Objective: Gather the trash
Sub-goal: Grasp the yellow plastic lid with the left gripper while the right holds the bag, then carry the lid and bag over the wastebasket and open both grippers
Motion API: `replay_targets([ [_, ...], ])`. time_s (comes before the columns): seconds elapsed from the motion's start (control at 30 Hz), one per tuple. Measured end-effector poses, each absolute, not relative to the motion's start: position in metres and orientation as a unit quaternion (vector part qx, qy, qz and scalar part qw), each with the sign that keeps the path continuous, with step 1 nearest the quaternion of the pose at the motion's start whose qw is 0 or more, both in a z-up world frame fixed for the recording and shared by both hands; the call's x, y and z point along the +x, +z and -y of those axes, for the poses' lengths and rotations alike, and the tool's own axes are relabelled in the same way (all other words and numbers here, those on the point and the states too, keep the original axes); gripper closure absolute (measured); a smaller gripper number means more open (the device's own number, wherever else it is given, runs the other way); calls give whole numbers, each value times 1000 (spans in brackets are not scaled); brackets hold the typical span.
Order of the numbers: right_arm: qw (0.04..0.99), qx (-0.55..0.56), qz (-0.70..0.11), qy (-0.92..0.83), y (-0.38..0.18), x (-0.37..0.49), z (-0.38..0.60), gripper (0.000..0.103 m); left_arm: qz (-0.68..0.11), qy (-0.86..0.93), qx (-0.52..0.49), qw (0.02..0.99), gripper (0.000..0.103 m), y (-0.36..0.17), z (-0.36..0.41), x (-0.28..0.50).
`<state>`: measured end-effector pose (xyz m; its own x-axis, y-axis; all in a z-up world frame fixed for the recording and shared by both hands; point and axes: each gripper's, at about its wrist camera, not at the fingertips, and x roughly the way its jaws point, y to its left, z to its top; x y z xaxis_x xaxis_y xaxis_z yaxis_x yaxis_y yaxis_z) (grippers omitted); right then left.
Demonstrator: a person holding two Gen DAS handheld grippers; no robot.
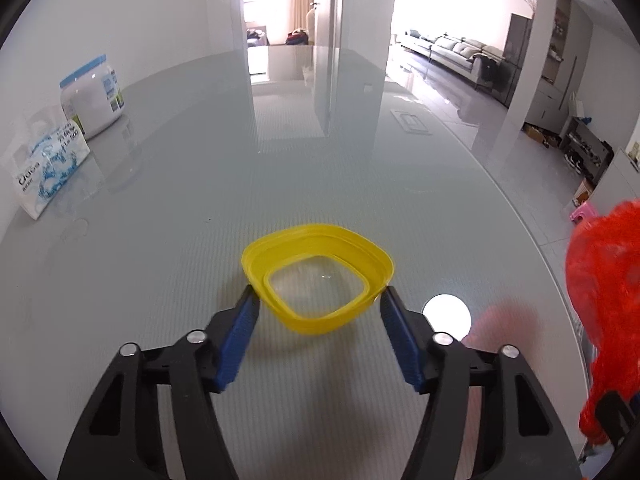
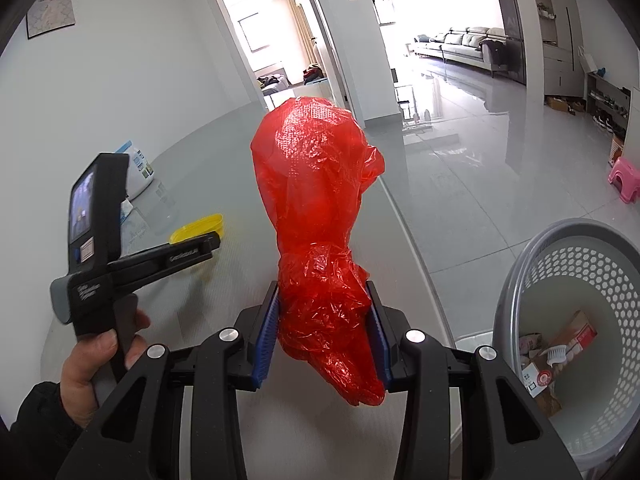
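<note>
A yellow plastic container [image 1: 320, 276] lies on the grey glass table [image 1: 200, 184]. My left gripper [image 1: 318, 294] has its blue pads on either side of the container's rim, touching or nearly touching it. The container also shows in the right wrist view [image 2: 198, 227], with the left gripper [image 2: 208, 242] beside it. My right gripper [image 2: 324, 292] is shut on a crumpled red plastic bag [image 2: 320, 208] and holds it above the table's right edge. The bag also shows at the right edge of the left wrist view [image 1: 608, 300].
A grey perforated basket [image 2: 568, 320] holding cartons and a brush stands on the floor to the right. A white jar with a blue lid [image 1: 94, 94] and a tissue pack [image 1: 48, 168] stand at the table's left. A pink stool [image 2: 624, 178] is far right.
</note>
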<state>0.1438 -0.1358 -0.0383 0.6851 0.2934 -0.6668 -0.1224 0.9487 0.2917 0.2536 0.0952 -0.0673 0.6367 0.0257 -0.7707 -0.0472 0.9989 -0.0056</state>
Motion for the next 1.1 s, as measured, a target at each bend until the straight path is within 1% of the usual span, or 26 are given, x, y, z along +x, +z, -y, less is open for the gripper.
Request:
replay_targets([
  [0.1, 910, 117, -382, 110, -36, 143, 135, 64, -414, 13, 4, 910, 46, -60, -86, 237],
  [0.2, 909, 119, -385, 105, -35, 139, 135, 64, -415, 4, -1, 910, 46, -59, -84, 224],
  [0.67, 915, 125, -371, 102, -25, 106, 141, 64, -454, -7, -22, 891, 47, -76, -100, 188],
  [0.77, 915, 126, -369, 107, -25, 104, 140, 64, -459, -4, -20, 888, 45, -79, -101, 184],
  [0.93, 916, 126, -365, 112, -24, 102, 142, 64, -458, -3, -19, 889, 28, -79, -101, 180],
  [1.03, 916, 132, -362, 111, -24, 101, 146, 63, -455, 2, -7, 890, 22, -81, -97, 183],
  [1.1, 916, 134, -362, 110, -26, 101, 149, 63, -457, 8, -4, 889, 21, -83, -96, 188],
])
